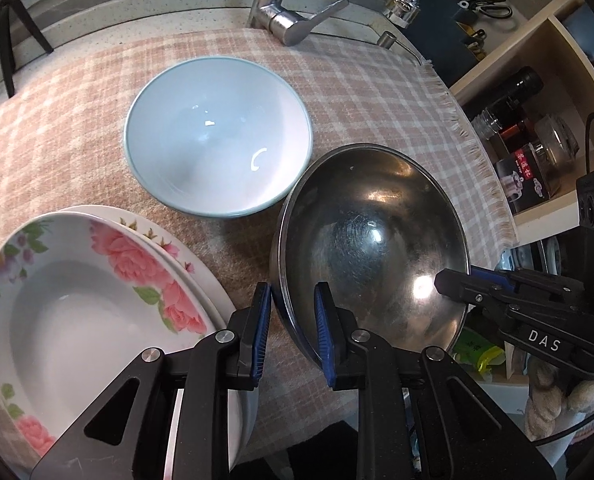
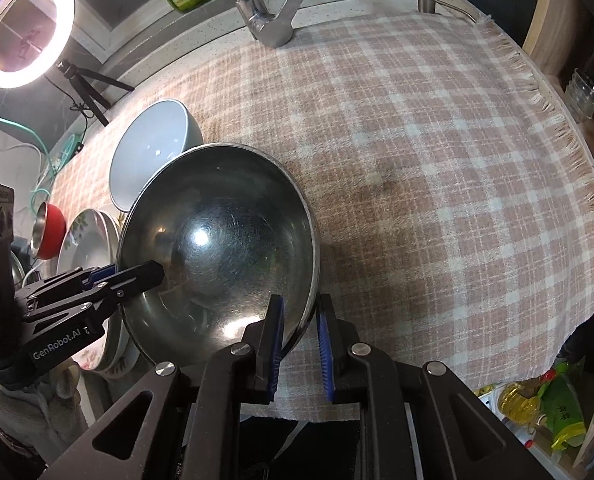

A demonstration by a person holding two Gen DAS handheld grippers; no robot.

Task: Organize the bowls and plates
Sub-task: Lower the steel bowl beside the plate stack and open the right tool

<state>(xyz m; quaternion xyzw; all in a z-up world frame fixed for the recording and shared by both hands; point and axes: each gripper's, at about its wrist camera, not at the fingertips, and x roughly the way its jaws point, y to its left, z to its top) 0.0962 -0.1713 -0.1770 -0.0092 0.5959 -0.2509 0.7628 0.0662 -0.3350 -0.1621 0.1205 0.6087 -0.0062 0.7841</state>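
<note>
A checked cloth of pale pink and white squares with a fringed edge [image 2: 437, 184] is spread under everything. A round pale blue ceramic bowl [image 1: 219, 136] is seen far left, and a shiny silver steel bowl [image 1: 371, 248] near right. White plates printed with pink roses and green leaves [image 1: 109, 280] are stacked near left. Blue pads are carried on black fingers [image 1: 261, 328].

Glaring ring light [image 2: 25, 28], fisheye-warped edges

steel bowl [image 1: 371, 240]: scuffed shiny metal | blue bowl [image 1: 217, 140]: glossy ceramic | tablecloth [image 2: 437, 160]: fuzzy woven cloth
</note>
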